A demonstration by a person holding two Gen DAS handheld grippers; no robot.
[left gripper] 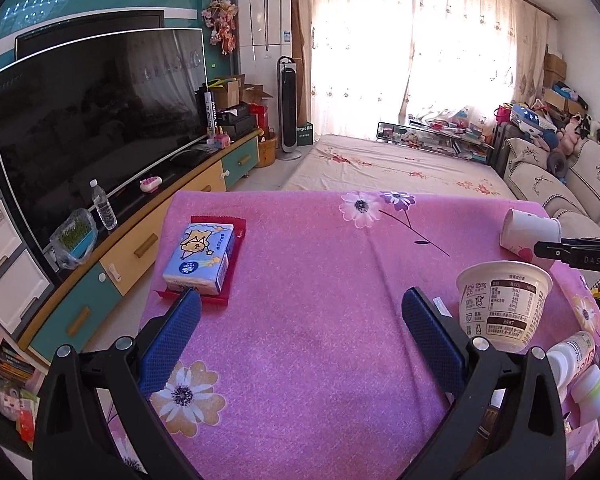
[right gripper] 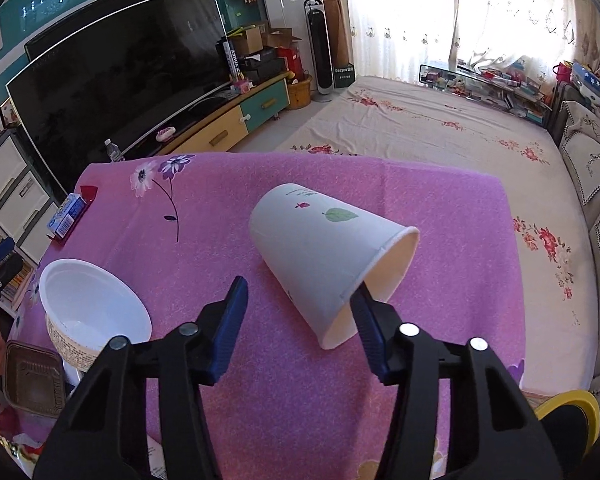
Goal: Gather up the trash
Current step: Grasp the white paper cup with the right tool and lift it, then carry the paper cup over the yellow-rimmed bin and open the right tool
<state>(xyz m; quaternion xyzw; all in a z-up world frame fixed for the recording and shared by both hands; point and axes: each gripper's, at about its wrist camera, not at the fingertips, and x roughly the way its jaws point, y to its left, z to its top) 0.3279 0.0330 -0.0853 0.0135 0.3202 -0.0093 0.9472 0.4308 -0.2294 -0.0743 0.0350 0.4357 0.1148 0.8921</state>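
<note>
A white paper cup (right gripper: 324, 256) lies on its side on the pink flowered tablecloth (right gripper: 204, 208), mouth toward me. My right gripper (right gripper: 300, 292) is open around its rim end: the right finger (right gripper: 364, 312) is at the mouth, the left finger (right gripper: 232, 312) stands apart on the outside. The cup also shows in the left wrist view (left gripper: 528, 230). My left gripper (left gripper: 300, 304) is open and empty over the cloth. A white yogurt tub (left gripper: 504, 304) stands upright right of it. A blue tissue pack (left gripper: 200, 258) lies on a red wrapper (left gripper: 236, 276) to the left.
Small white bottles (left gripper: 580, 376) lie at the table's right near corner. A brown lidded container (right gripper: 32, 380) sits by the tub. A TV (left gripper: 96, 120) on a low cabinet stands left of the table, a bed (left gripper: 400, 168) beyond, a sofa (left gripper: 560, 184) to the right.
</note>
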